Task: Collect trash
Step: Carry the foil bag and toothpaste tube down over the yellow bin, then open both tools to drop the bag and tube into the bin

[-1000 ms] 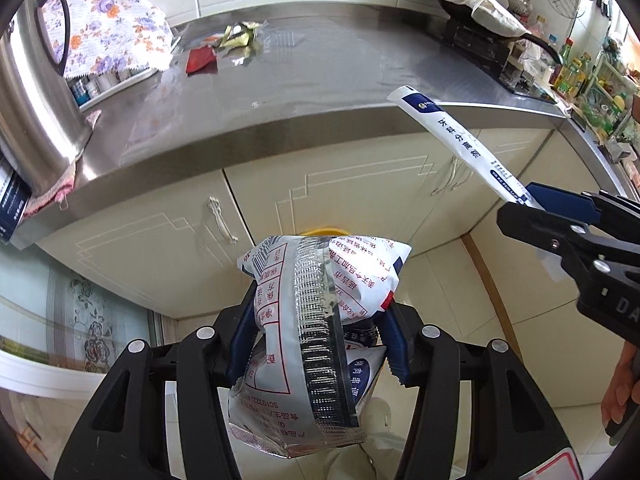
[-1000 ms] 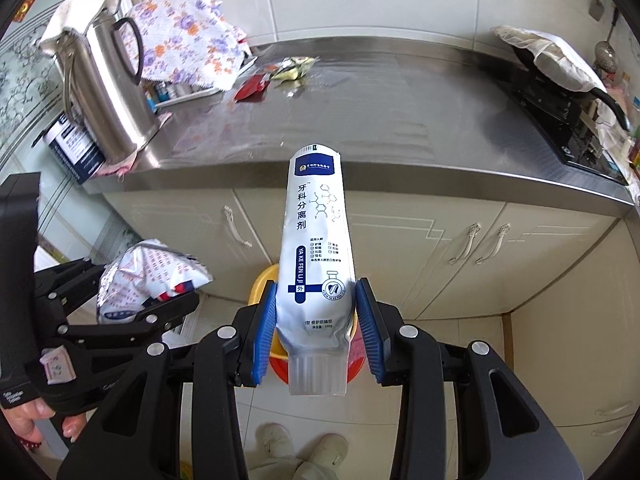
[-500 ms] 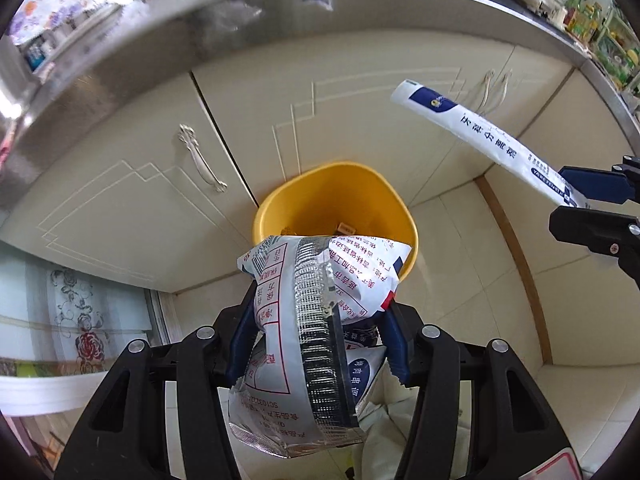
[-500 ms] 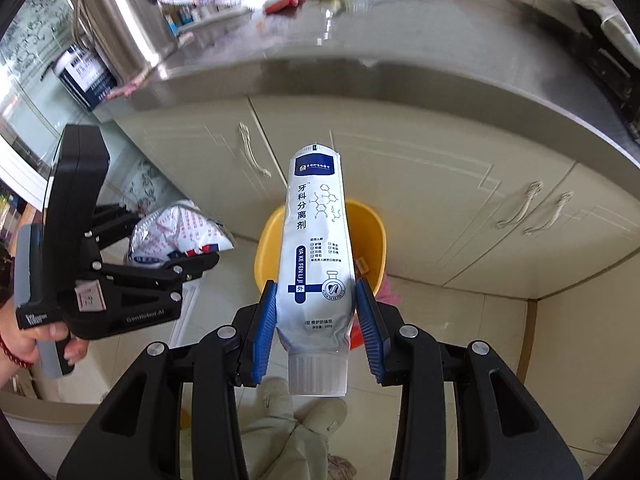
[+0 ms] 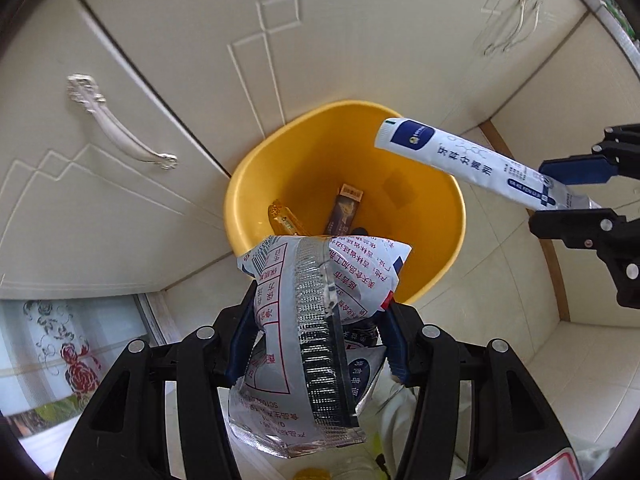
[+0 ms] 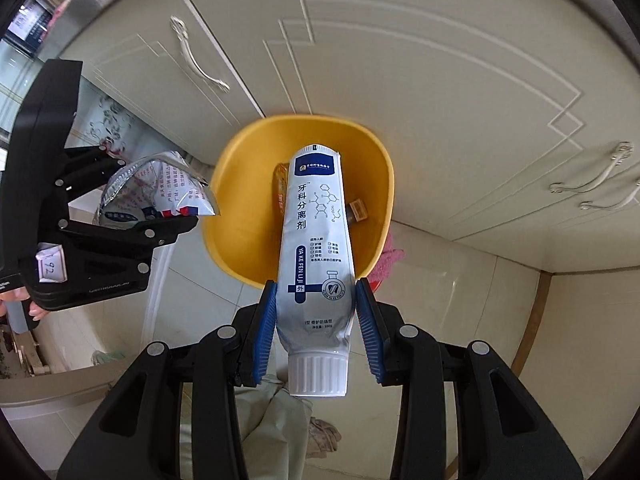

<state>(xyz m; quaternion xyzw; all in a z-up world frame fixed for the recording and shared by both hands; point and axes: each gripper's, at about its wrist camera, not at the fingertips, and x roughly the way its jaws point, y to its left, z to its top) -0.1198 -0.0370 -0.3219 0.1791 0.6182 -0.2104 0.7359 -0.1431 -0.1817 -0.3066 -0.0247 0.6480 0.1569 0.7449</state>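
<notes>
Two pieces left: I had the left gripper [image 5: 320,336] clamped on a crinkly foil snack bag [image 5: 316,320] and the right gripper [image 6: 316,324] on a smooth white tube [image 6: 316,240], both above the round yellow plastic bin [image 5: 248,184]; two wrappers [image 5: 344,208] already lay inside.

Tiled floor [image 5: 500,300] under (seemingly standing) yellow bin [image 5: 448,248]

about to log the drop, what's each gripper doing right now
left gripper: shut on the foil snack bag.
right gripper: shut on the white tube.
</notes>
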